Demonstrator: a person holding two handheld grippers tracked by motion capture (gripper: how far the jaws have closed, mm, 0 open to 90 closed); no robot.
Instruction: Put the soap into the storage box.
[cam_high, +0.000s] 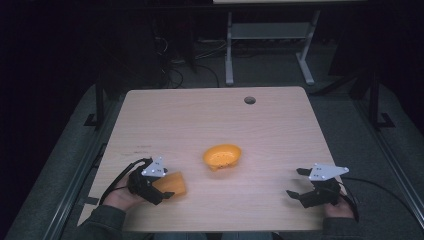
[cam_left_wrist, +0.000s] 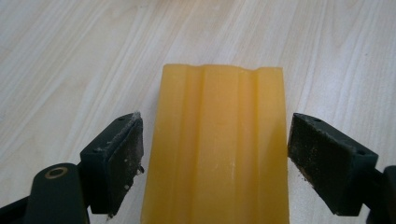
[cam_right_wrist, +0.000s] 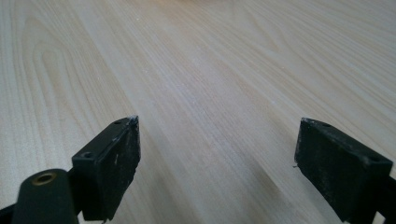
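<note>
Left gripper view: jaws straddle orange block (cam_left_wrist: 217, 144).

A bowl (cam_high: 222, 156) is set near the middle of the table (cam_high: 210, 115). Nearer the person and to its left, a ridged block (cam_high: 171, 183) is placed between the spread jaws of the left gripper (cam_high: 161, 192). The right gripper (cam_high: 298, 185) is positioned well apart, at the near right, over bare tabletop.

tabletop (cam_high: 280, 125): light wood grain, round cable hole (cam_high: 249, 100) near far edge | floor (cam_high: 270, 70): dark grey | behind: white desk frame (cam_high: 229, 50), loose cables (cam_high: 175, 75) | light: dim room
</note>
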